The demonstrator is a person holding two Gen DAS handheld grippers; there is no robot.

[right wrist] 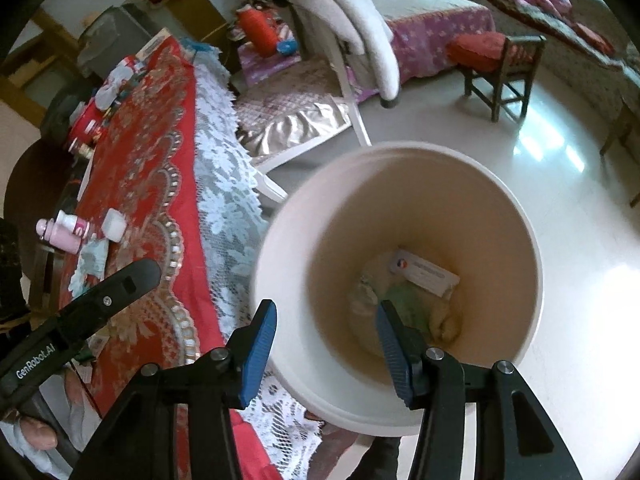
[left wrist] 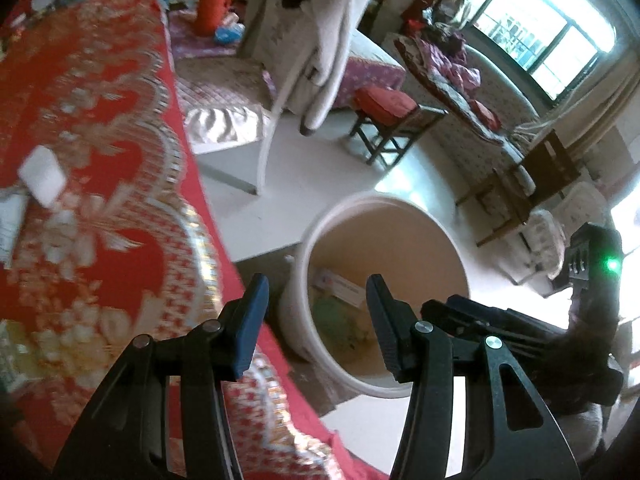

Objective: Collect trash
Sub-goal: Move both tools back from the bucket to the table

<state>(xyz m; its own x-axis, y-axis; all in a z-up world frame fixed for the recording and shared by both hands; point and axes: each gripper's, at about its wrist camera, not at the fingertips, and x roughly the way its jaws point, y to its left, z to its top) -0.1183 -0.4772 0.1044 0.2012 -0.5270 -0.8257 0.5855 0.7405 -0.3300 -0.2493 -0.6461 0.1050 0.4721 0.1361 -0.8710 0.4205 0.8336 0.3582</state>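
Both tools over or beside the white bin on the floor, next to the surface draped in red cloth. Right tool spread, nothing between the blue pads, aimed into the bin mouth. Left tool likewise spread and empty, straddling the cloth edge and the bin rim.

Trash already in the bin: a white card lying on green and pale crumpled scraps at the bottom. Still on the surface: a small white box, a pink bottle lying beside it, and a crumpled pale wrapper just below them. Further clutter at the far end, too blurred to identify.

Risks noted:
- Lace overhang hanging close to the bin rim; likely to snag a pad on the return reach and drag the cloth with everything on it.
- Pink bottle on its side; liable to roll off if nudged.
- Unclear whether bottle and box count as trash; wrong pick possible.
- Both tools close together near the rim; collision possible.
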